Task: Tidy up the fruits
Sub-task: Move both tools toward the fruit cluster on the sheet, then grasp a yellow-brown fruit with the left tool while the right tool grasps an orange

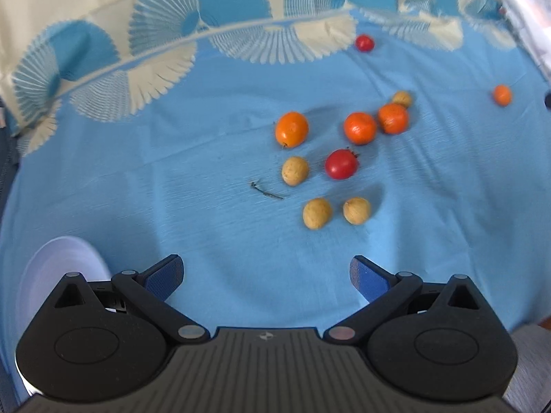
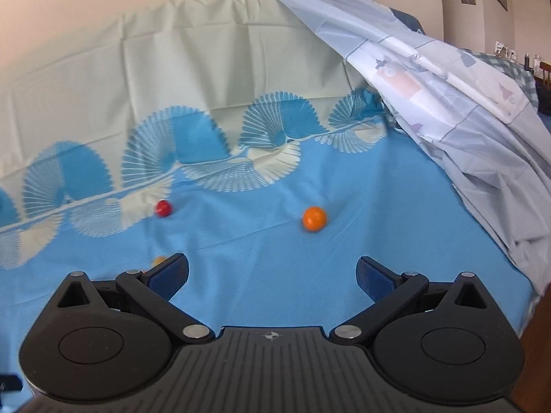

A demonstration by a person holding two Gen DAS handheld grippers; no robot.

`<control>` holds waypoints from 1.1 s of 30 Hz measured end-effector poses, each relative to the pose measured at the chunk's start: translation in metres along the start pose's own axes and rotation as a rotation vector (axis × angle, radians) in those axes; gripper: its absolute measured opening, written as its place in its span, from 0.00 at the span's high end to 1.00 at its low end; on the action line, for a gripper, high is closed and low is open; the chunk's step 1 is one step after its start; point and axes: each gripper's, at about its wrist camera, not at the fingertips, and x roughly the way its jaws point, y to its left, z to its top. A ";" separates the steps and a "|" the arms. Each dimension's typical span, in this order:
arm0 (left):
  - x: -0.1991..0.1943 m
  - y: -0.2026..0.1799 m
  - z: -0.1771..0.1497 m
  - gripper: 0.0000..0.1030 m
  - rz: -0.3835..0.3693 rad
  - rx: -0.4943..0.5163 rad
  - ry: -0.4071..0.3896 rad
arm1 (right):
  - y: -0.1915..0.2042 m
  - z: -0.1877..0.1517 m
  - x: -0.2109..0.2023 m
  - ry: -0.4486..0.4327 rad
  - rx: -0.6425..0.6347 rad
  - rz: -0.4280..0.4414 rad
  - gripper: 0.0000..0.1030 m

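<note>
Fruits (image 1: 344,158) lay scattered on the blue cloth (image 1: 172,172); left hand-held gripper (image 1: 267,273) and right hand-held gripper (image 2: 272,275) both hung spread, empty.

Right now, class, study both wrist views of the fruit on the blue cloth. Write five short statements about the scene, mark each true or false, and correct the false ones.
1. The left gripper holds a round orange fruit. False: its jaws are open and hold nothing.
2. A white round plate lies beside the left gripper. True.
3. The larger round red fruit lies among the pale tan fruits and the orange ones. True.
4. The right gripper is shut. False: it is open and holds nothing.
5. In the right wrist view, the lone orange fruit touches the small round red fruit. False: they lie well apart on the blue patterned cloth.
</note>
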 end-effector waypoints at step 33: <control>-0.019 0.009 0.010 0.73 -0.135 -0.032 -0.021 | -0.006 0.023 0.097 0.096 0.009 0.069 0.63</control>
